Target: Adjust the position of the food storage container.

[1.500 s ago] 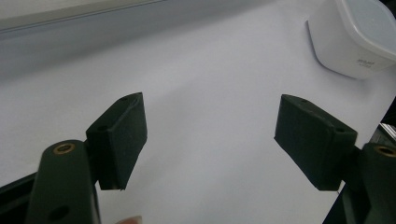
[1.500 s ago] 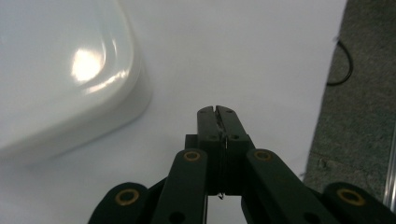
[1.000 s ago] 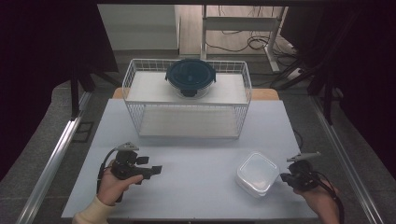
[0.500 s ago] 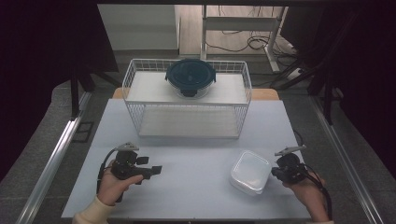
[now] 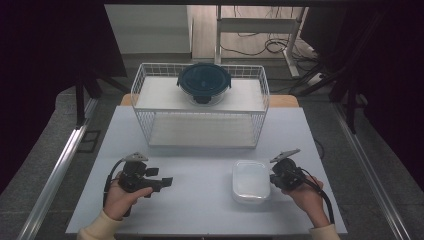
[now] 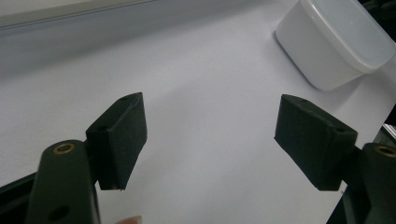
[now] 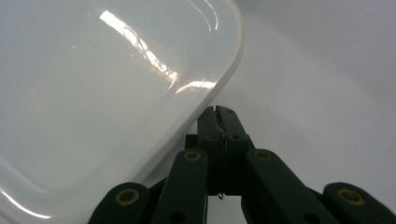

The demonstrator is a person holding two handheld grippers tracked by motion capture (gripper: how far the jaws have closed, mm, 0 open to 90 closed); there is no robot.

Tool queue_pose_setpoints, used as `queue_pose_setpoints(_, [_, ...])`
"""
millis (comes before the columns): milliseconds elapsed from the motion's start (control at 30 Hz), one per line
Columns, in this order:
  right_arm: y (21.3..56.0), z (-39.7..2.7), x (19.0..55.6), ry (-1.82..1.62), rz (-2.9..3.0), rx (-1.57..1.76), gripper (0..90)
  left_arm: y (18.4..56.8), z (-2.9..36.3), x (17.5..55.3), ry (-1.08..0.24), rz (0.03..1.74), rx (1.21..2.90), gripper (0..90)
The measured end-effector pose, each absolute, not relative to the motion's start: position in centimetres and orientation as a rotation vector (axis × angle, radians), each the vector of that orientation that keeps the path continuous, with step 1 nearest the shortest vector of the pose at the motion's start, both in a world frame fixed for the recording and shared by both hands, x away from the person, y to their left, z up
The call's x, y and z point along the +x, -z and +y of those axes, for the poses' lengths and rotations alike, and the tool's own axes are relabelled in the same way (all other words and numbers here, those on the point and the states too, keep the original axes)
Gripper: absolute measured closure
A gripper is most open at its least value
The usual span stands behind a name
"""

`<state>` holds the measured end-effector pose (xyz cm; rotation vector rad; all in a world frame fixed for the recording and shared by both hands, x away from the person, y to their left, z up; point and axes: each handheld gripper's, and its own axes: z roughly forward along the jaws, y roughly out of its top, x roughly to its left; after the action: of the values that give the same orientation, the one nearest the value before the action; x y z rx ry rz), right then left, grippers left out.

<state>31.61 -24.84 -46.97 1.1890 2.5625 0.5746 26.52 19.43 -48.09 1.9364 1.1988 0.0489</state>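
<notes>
White table (image 5: 200, 200), lidded translucent container (image 5: 250, 181), contents unclear

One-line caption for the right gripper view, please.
Shut right tongs rest against the edge of a white lidded tub on the pale table.

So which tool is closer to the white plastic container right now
The right. The right tool, jaws shut, sits against the white container at its right edge. The left tool, jaws open, is well off to the container's left.
</notes>
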Motion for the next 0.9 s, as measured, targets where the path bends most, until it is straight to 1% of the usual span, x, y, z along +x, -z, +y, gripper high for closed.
queue_pose_setpoints(600, [47.6,-18.2,31.8,-0.623,2.674,1.015,89.2,48.1,19.6,26.6,-0.047,1.203,1.932,24.8])
queue_pose_setpoints(900, [47.8,-16.1,31.4,-0.636,2.712,0.948,89.2,48.2,19.6,26.6,-0.047,1.203,1.936,24.9])
